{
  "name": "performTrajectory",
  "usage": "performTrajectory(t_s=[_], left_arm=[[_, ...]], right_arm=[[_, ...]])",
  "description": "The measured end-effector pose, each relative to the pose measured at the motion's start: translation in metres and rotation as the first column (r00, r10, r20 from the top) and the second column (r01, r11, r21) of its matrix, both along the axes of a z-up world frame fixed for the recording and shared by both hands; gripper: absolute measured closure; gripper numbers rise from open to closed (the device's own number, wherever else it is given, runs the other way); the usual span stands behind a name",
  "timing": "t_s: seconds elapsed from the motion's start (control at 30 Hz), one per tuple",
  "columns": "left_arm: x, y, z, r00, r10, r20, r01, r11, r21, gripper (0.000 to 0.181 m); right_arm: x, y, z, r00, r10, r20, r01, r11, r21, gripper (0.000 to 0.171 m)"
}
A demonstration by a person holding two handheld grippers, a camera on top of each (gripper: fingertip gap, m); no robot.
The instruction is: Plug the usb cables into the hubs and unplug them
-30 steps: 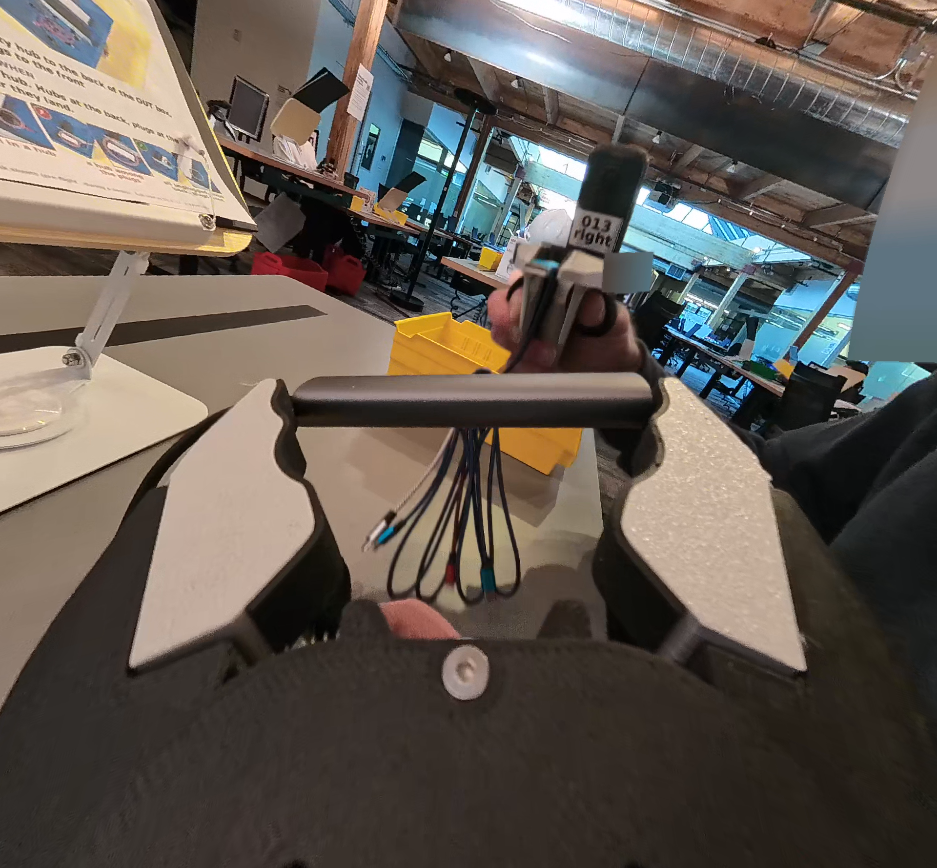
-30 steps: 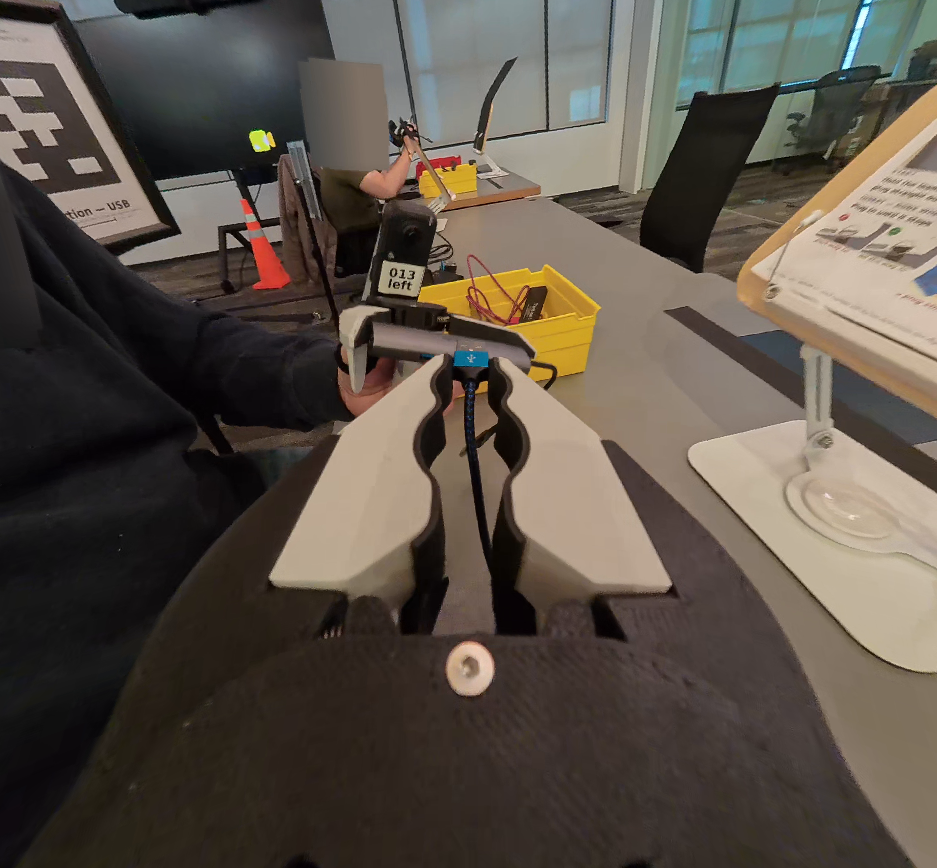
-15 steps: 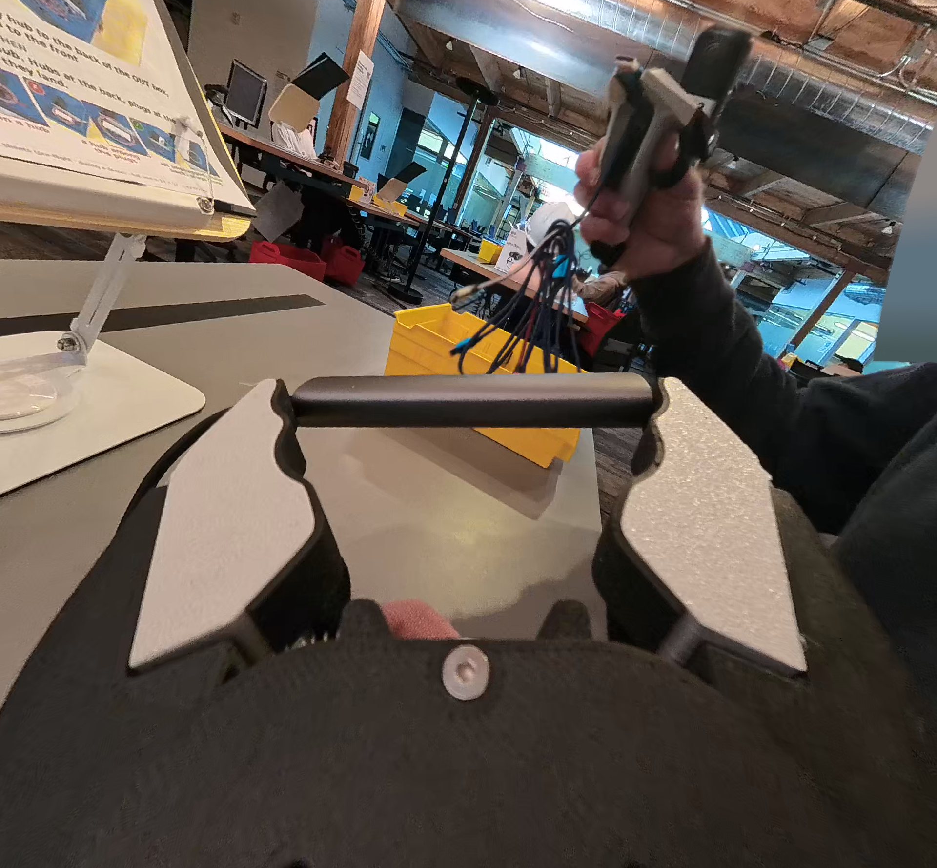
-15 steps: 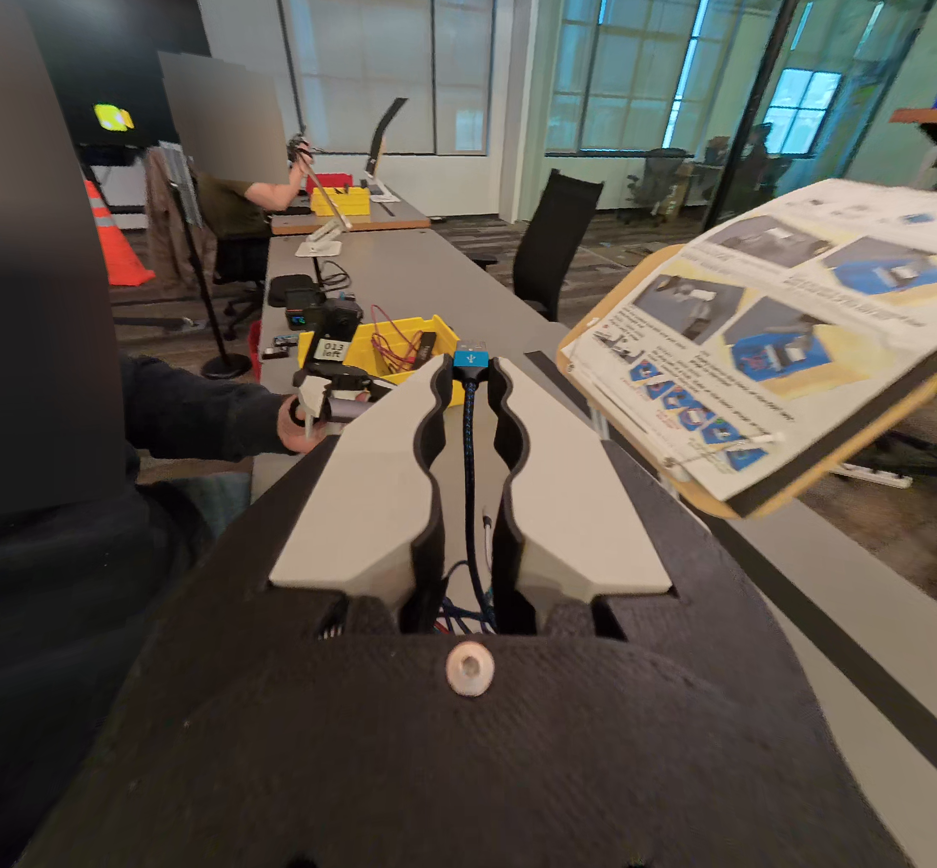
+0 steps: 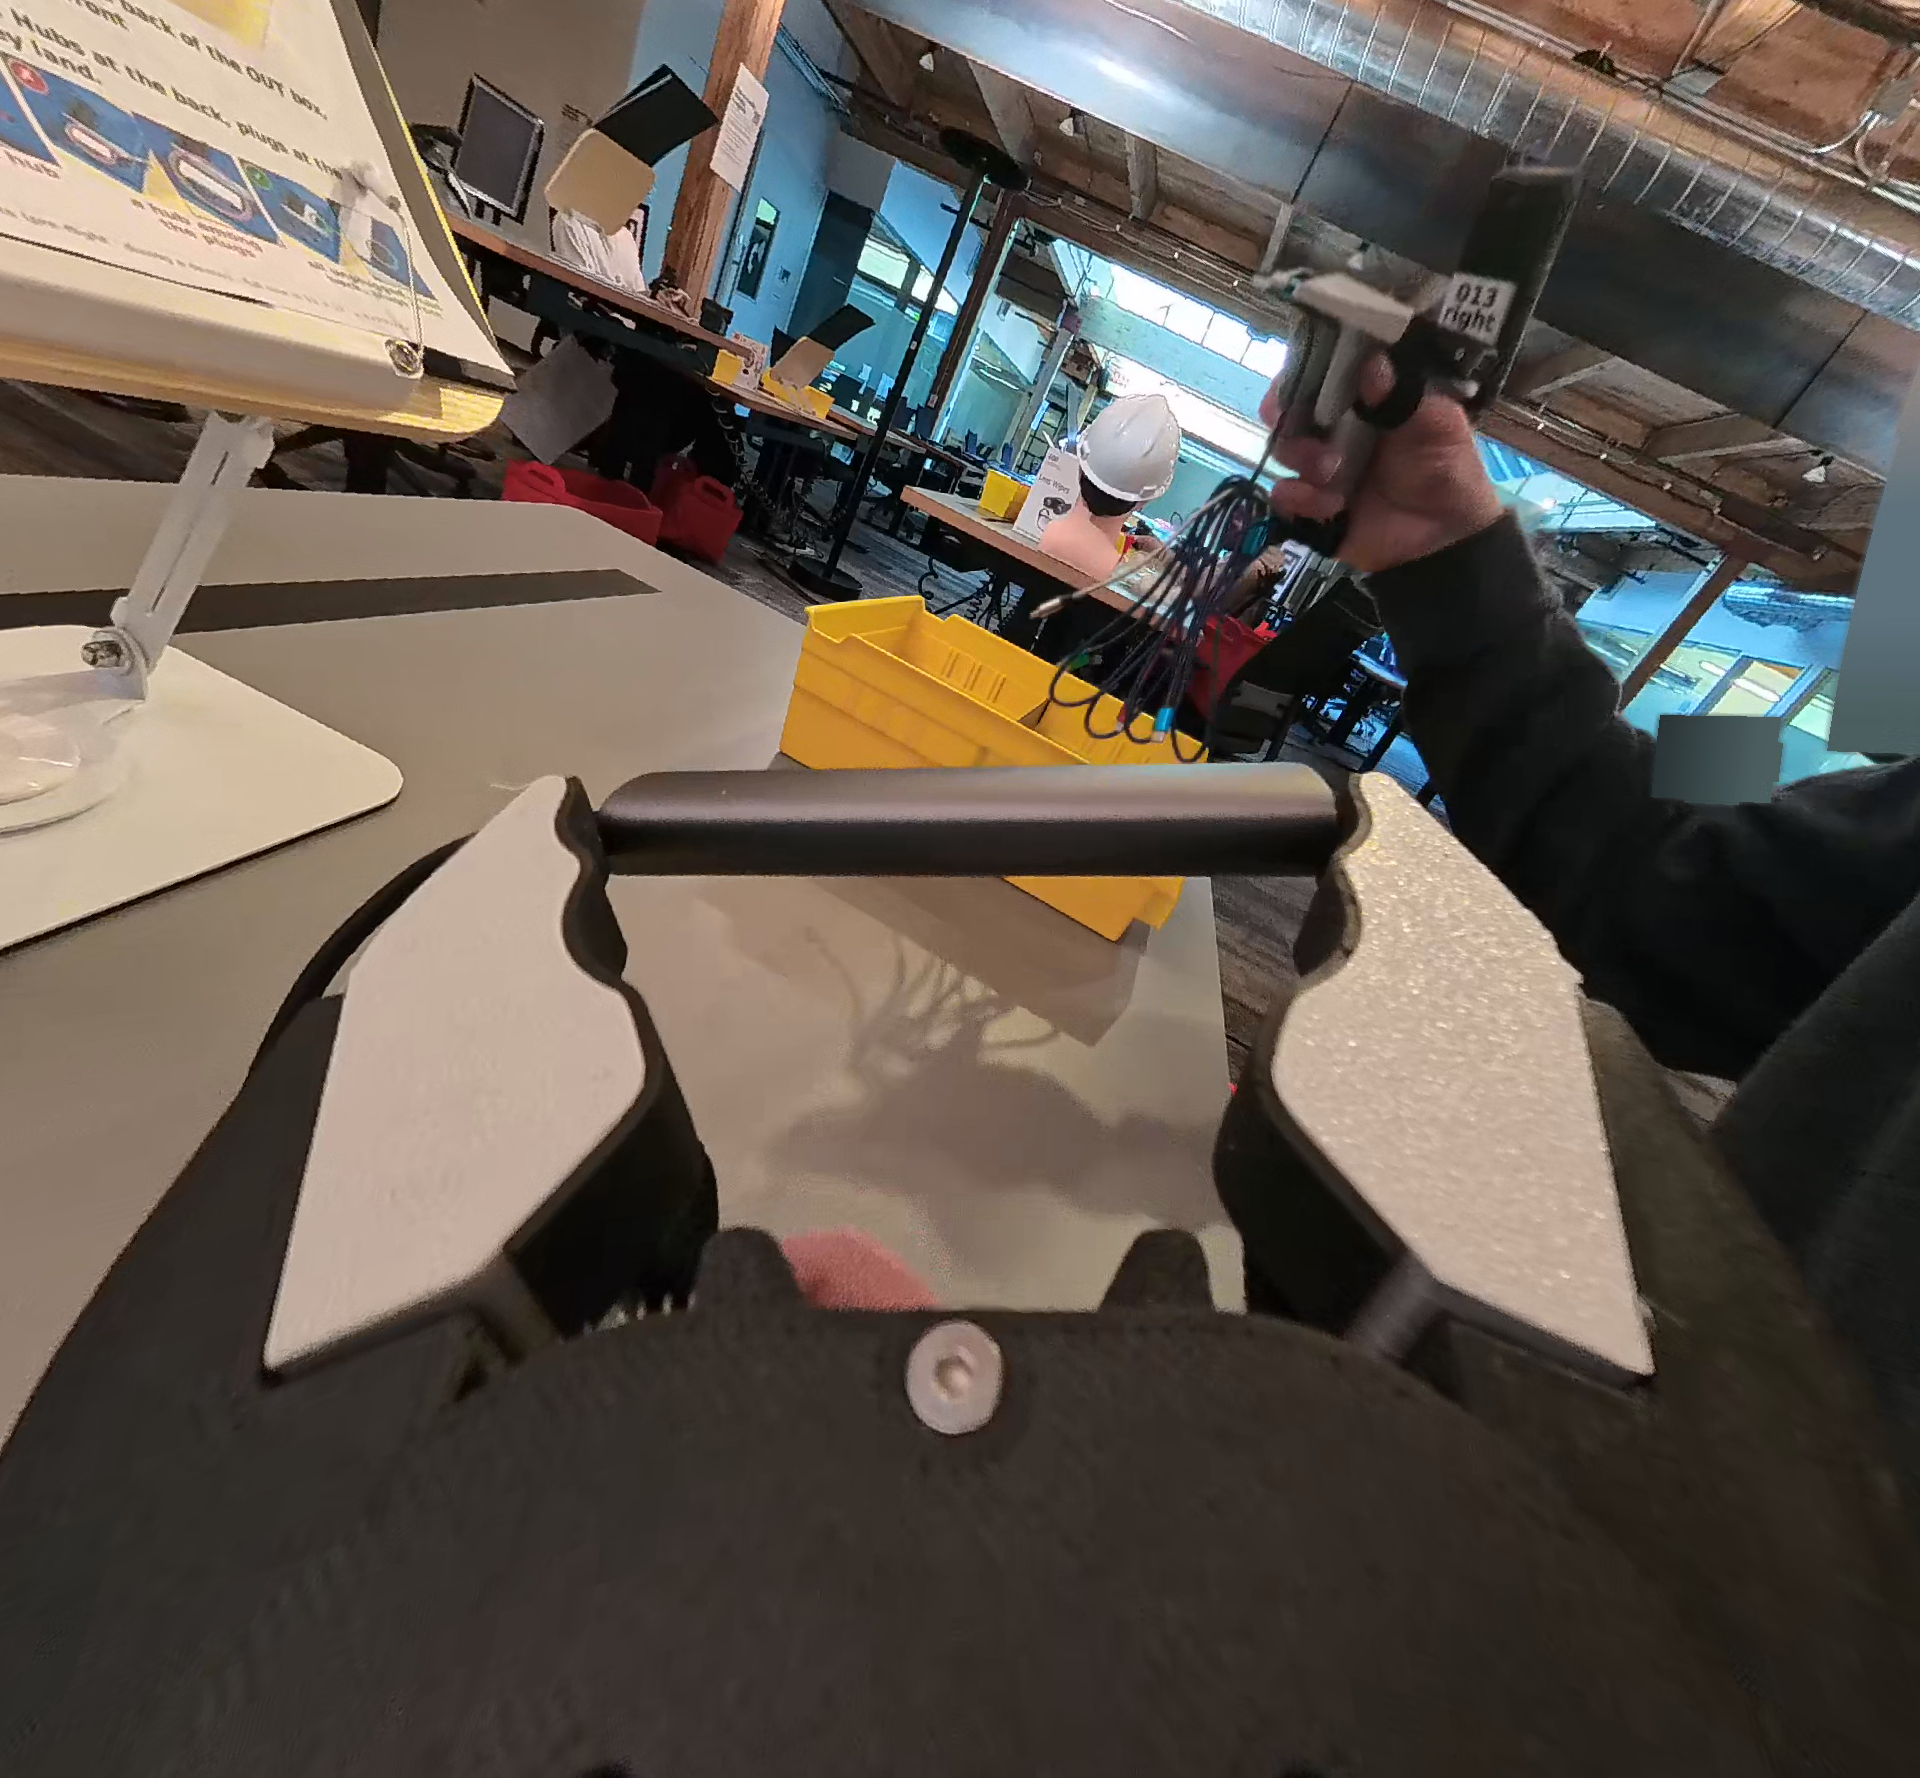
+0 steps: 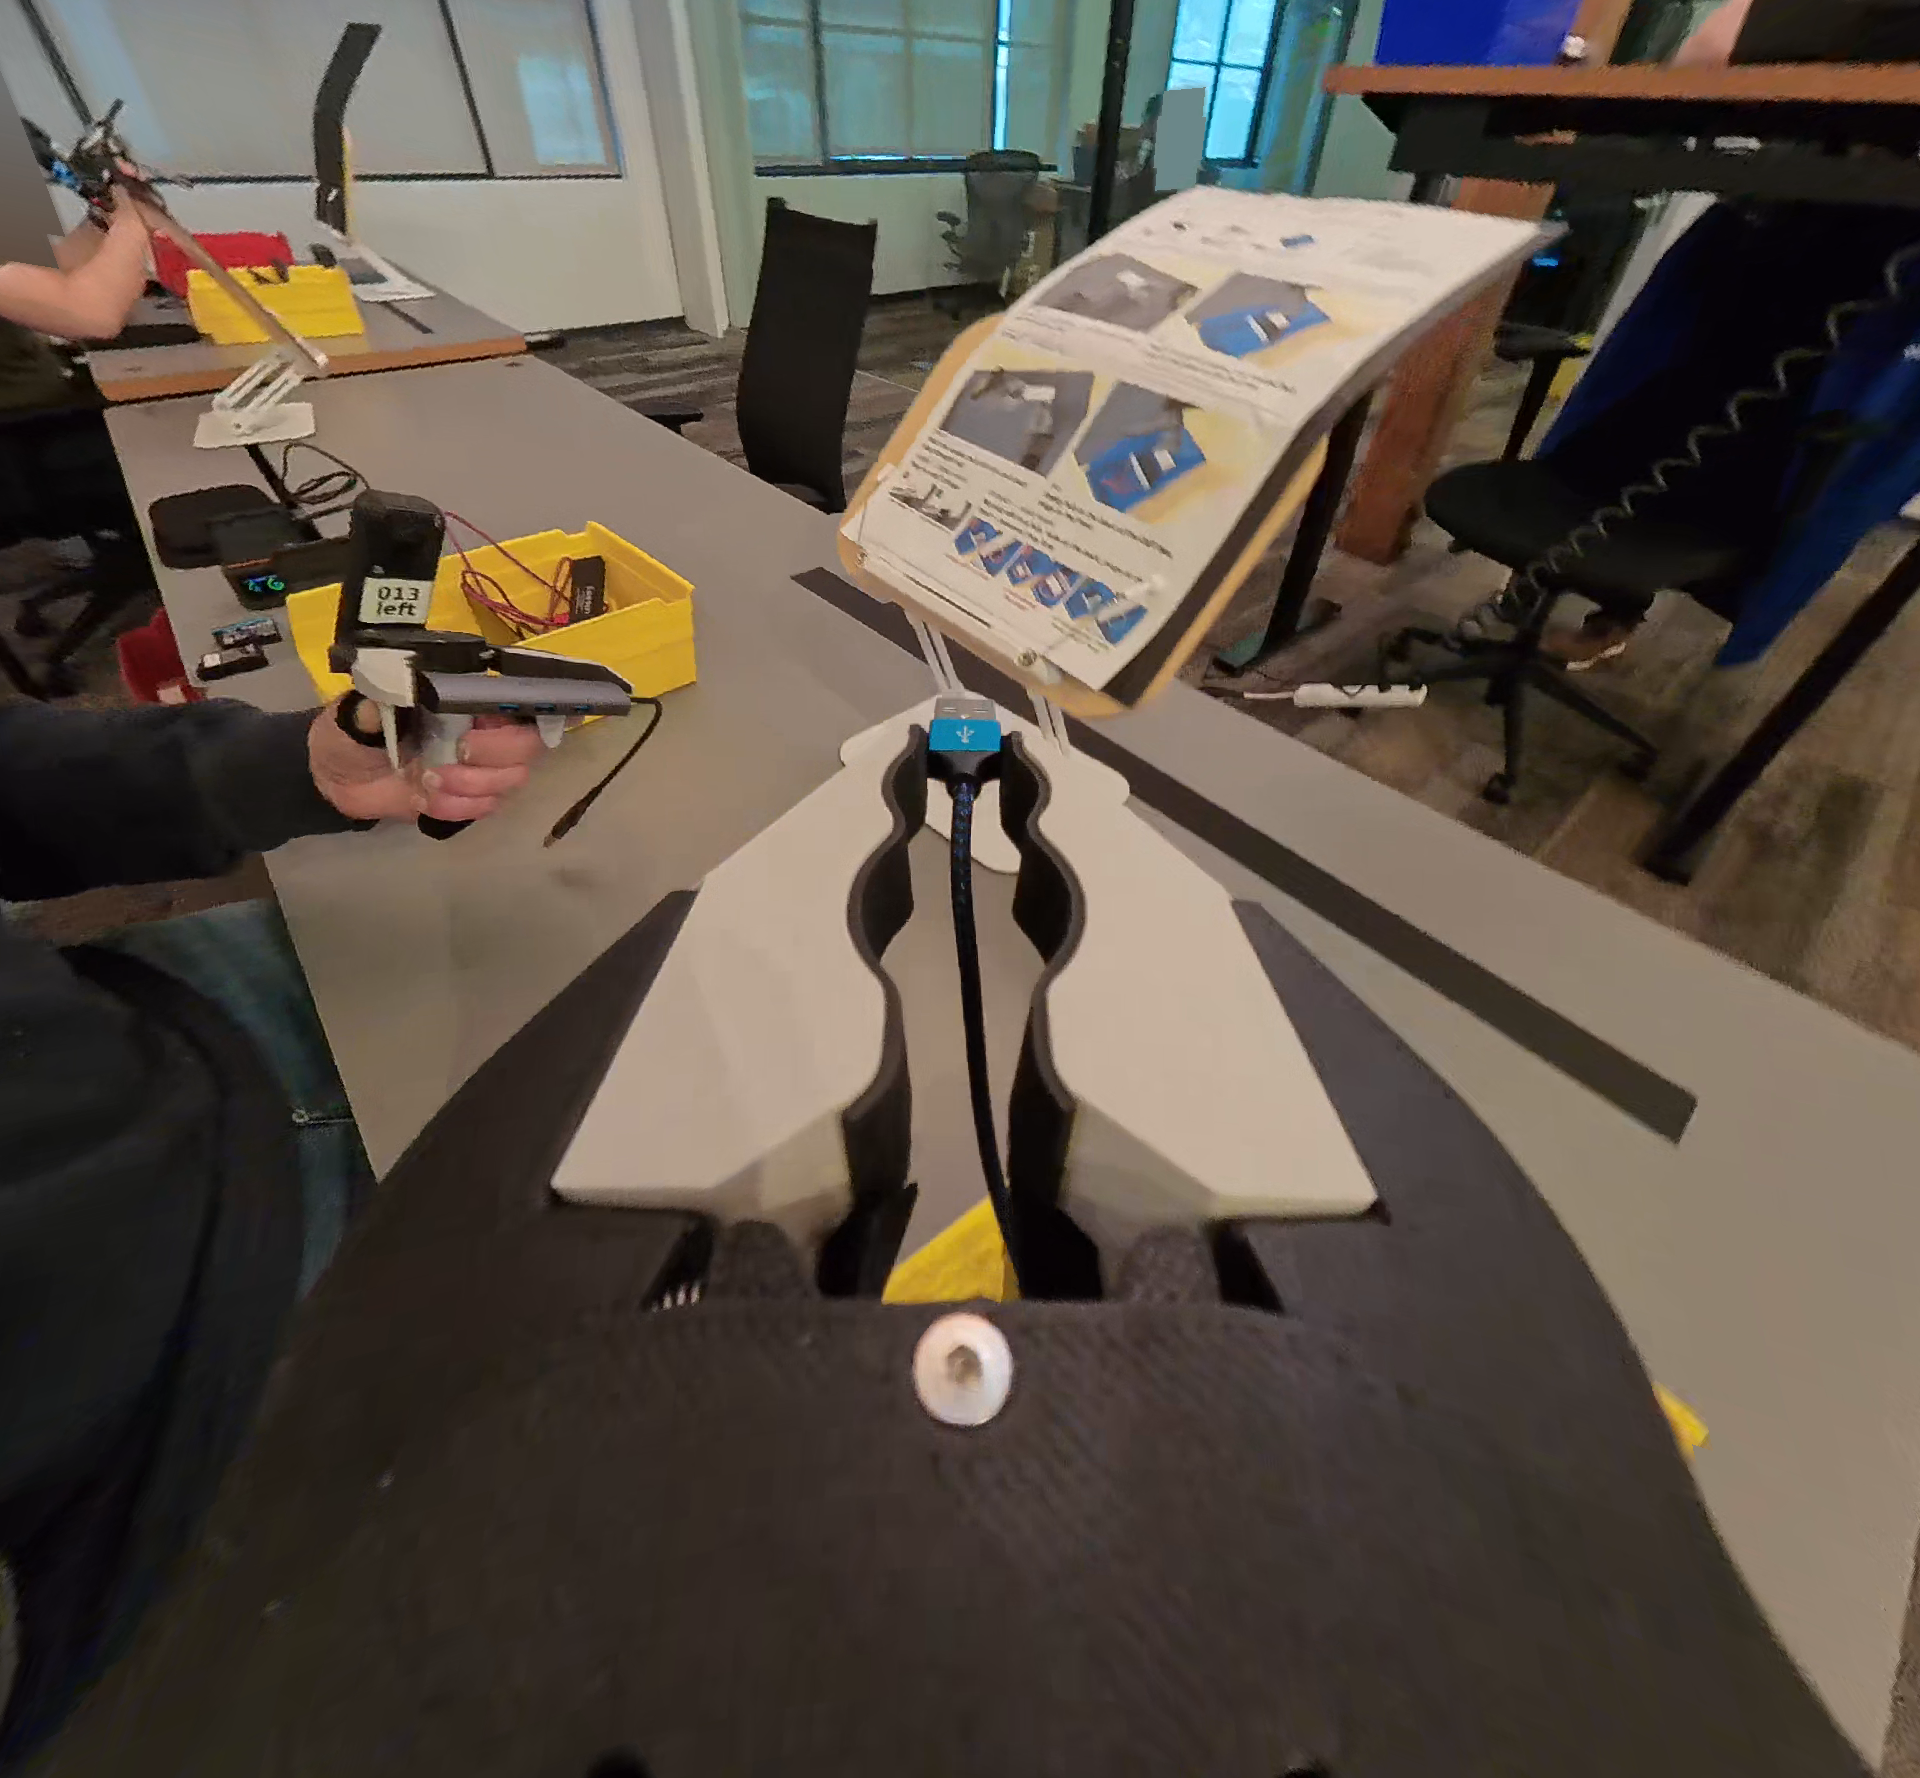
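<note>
Right gripper [image 6: 964, 772] is clamped on 1 blue-collared braided USB plug [image 6: 964, 726], left gripper [image 5: 966, 819] pinching the long dark-grey metal hub [image 5: 966, 819] endwise, ports kept reachable.

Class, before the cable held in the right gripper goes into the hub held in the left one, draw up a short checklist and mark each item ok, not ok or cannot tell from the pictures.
1. left gripper clamps the hub across its ends: ok.
2. right gripper shut on the blue plug, metal tip pointing forward: ok.
3. Plug lined up with a hub port: not ok, they are apart.
4. Free port on the hub: ok, several show empty in the right wrist view.
5. Plug orientation matches the port: cannot tell.
6. Dangling cables clear of the hub: ok.
</note>
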State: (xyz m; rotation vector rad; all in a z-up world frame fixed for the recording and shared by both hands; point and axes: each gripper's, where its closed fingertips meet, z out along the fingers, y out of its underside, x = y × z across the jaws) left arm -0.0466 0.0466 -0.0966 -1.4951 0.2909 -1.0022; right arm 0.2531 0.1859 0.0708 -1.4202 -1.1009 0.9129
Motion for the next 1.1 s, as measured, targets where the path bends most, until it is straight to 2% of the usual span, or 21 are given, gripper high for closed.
performTrajectory(t_s=[0.27, 0.7, 0.83, 1.1], left_arm=[[0.005, 0.0, -0.005, 1.0, -0.013, -0.002, 0.013, 1.0, -0.014, 0.054], [0.006, 0.0, -0.01, 1.0, -0.022, 0.0, 0.022, 0.999, -0.024, 0.054], [0.005, 0.0, -0.009, 1.0, -0.022, 0.0, 0.022, 0.999, -0.023, 0.054], [0.009, -0.001, -0.012, 0.999, -0.03, -0.014, 0.03, 0.999, -0.027, 0.054]], right_arm=[[0.025, 0.015, -0.064, 0.998, -0.044, -0.034, 0.038, 0.986, -0.165, 0.16], [0.037, 0.01, -0.115, 0.997, -0.054, 0.05, 0.065, 0.965, -0.254, 0.16], [0.049, 0.012, -0.145, 0.987, -0.077, 0.142, 0.115, 0.951, -0.288, 0.16], [0.073, 0.015, -0.222, 0.912, -0.085, 0.402, 0.227, 0.92, -0.32, 0.159]])
